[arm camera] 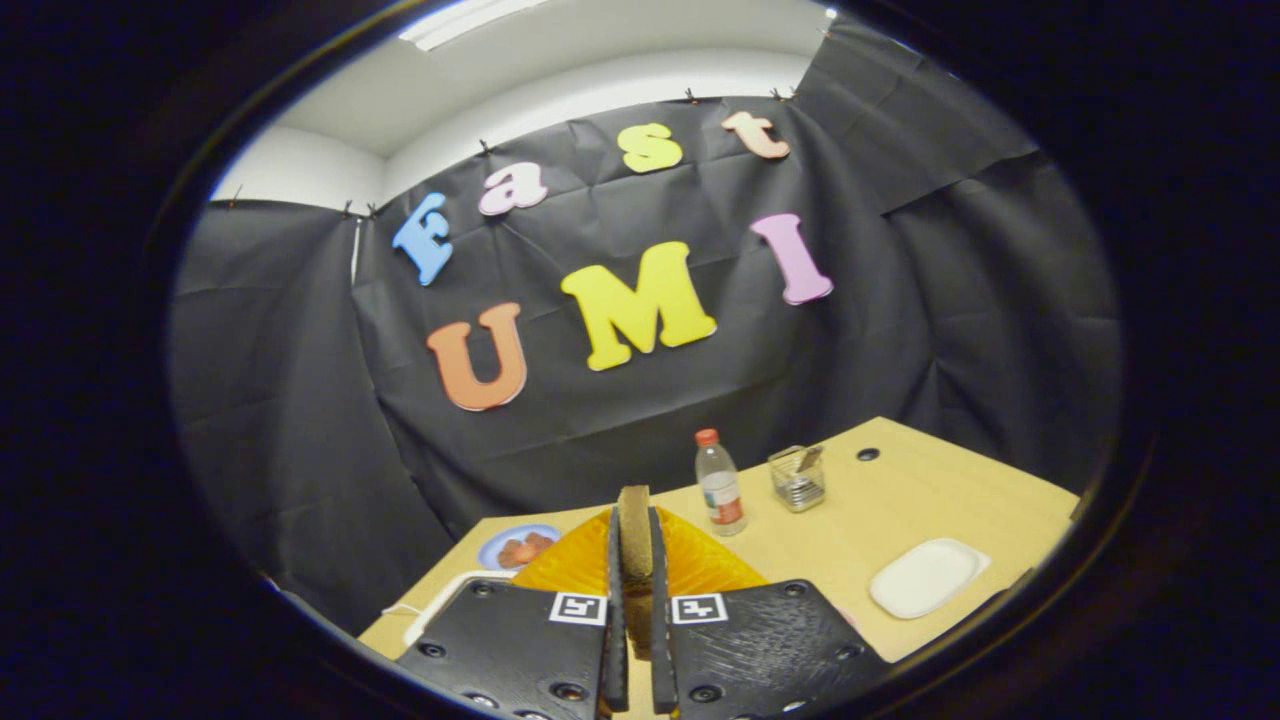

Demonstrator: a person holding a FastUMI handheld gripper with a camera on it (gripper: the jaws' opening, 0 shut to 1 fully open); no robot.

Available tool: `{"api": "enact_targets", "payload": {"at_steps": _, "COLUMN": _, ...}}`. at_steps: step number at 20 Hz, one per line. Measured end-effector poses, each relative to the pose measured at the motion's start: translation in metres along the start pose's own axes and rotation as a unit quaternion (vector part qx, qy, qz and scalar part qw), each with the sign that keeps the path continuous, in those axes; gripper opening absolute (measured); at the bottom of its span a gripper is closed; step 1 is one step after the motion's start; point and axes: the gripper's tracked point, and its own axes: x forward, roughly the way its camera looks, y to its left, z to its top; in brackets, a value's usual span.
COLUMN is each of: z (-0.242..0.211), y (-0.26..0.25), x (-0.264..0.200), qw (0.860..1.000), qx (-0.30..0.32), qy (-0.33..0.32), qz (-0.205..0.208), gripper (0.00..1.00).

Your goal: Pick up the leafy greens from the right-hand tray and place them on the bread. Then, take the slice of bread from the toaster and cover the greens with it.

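Observation:
My gripper (634, 560) is shut on a slice of bread (633, 530), which stands on edge between the two fingers and sticks out past their tips. I hold it raised above the wooden table (880, 500). Just beyond the fingers, partly hidden behind them and the slice, an orange ridged thing (700, 560) fans out to both sides. To the right of the fingers a white tray (925, 577) lies near the table's front edge with nothing on it.
A plastic bottle with a red cap (718, 483) stands beyond the fingers. A small clear container (797, 478) sits to its right. To the left lies a blue plate with reddish food (516, 548). A white thing (440, 600) rests by the left finger.

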Motion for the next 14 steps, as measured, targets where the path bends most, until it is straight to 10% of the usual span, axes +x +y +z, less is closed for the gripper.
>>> {"api": "enact_targets", "payload": {"at_steps": 6, "z": -0.07, "y": -0.07, "x": 0.013, "qw": 0.998, "qx": 0.022, "qy": 0.051, "qz": -0.037, "gripper": 0.09}}
{"api": "enact_targets", "payload": {"at_steps": 14, "z": -0.112, "y": -0.029, "x": 0.019, "qw": 0.997, "qx": 0.028, "qy": 0.071, "qz": -0.005, "gripper": 0.09}}
